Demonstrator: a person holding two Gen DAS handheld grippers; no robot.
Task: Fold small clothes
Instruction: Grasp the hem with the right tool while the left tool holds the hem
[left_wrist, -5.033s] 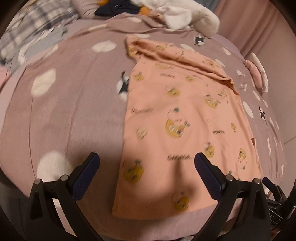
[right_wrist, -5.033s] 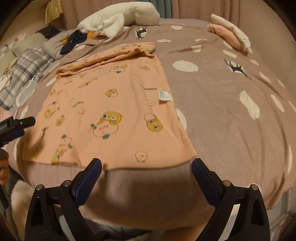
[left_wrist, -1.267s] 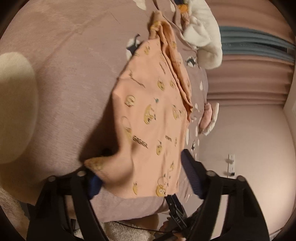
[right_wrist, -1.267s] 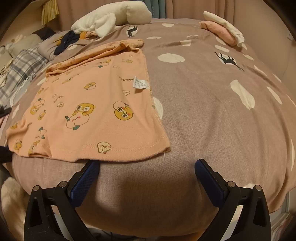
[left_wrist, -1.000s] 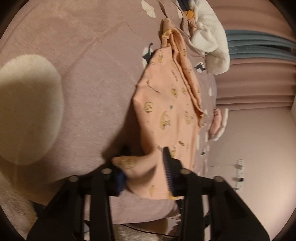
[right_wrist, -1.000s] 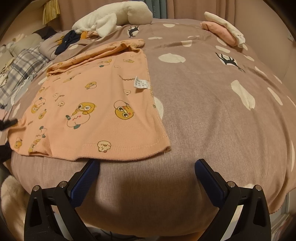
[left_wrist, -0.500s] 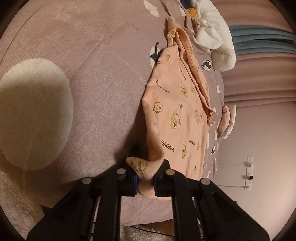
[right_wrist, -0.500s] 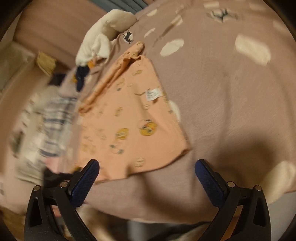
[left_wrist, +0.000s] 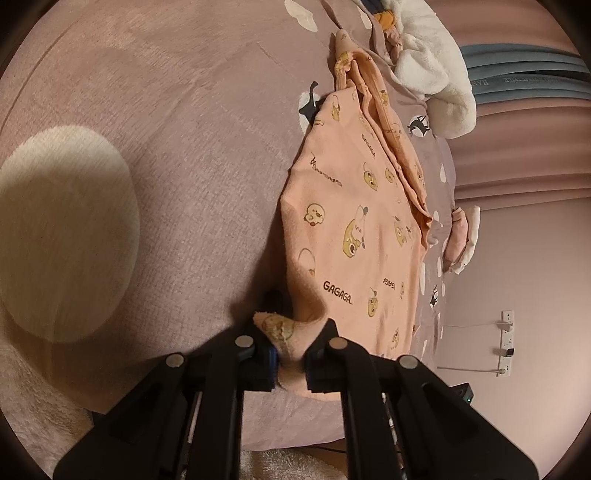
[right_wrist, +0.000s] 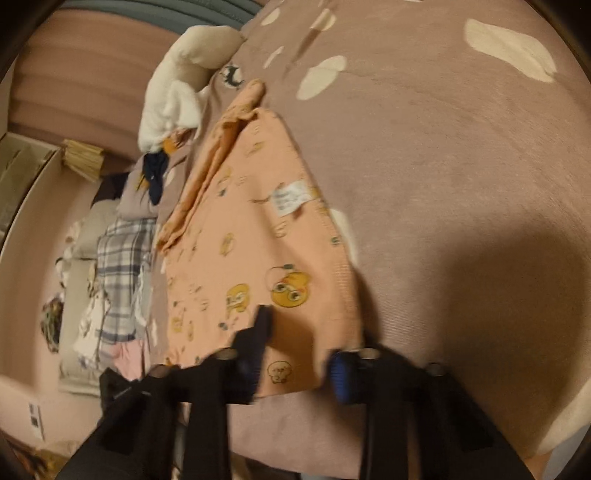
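Left tongs (left_wrist: 290, 356) pinching shirt (left_wrist: 354, 236) corner, right tongs (right_wrist: 295, 363) seemingly straddling hem

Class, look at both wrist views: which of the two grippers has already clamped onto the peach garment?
The left gripper: a bunched hem corner of the peach garment is pinched in it. The right gripper straddles the opposite corner with jaws apart.

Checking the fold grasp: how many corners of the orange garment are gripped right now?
1: the left hand-held gripper pinches the orange garment at its near hem corner. The right hand-held gripper straddles the other corner, still open.
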